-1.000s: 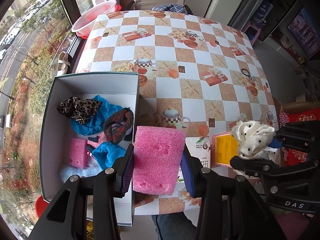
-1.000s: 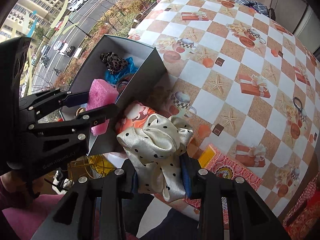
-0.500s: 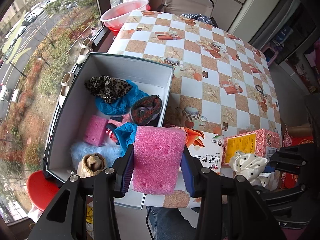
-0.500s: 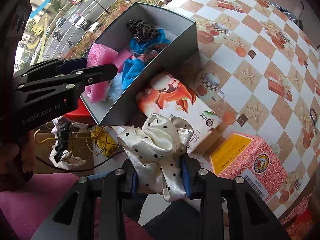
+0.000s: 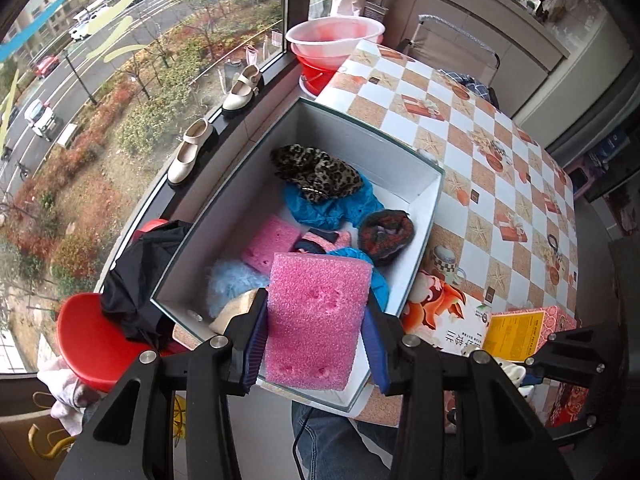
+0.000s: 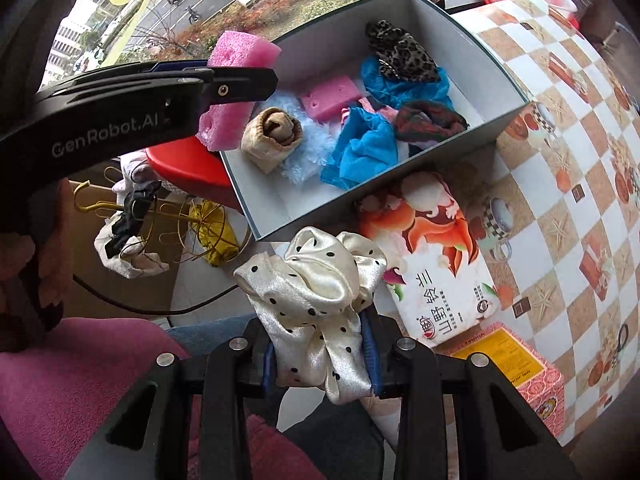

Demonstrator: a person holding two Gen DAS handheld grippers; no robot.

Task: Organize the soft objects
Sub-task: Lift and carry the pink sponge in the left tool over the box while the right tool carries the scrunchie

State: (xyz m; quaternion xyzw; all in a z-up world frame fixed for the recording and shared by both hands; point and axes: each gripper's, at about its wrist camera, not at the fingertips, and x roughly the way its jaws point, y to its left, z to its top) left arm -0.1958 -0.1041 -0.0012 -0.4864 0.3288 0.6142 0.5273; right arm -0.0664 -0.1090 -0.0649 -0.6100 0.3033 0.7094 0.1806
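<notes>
At lower centre, the left gripper (image 5: 316, 332) fingers pinch a pink sponge (image 5: 318, 320) over the grey box (image 5: 236, 204). The right gripper (image 6: 320, 356) fingers pinch a polka-dot scrunchie (image 6: 316, 292) at lower centre, beside the box.

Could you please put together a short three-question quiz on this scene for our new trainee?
1. True or false: the left gripper is shut on the pink foam block.
2. What does the right gripper hold? A) a leopard-print scrunchie B) a cream polka-dot scrunchie C) a blue cloth
3. Fill in: inside the grey box, the leopard-print scrunchie lies partly on top of a ____ cloth.

Key: 1 true; 2 B; 3 blue.
</notes>
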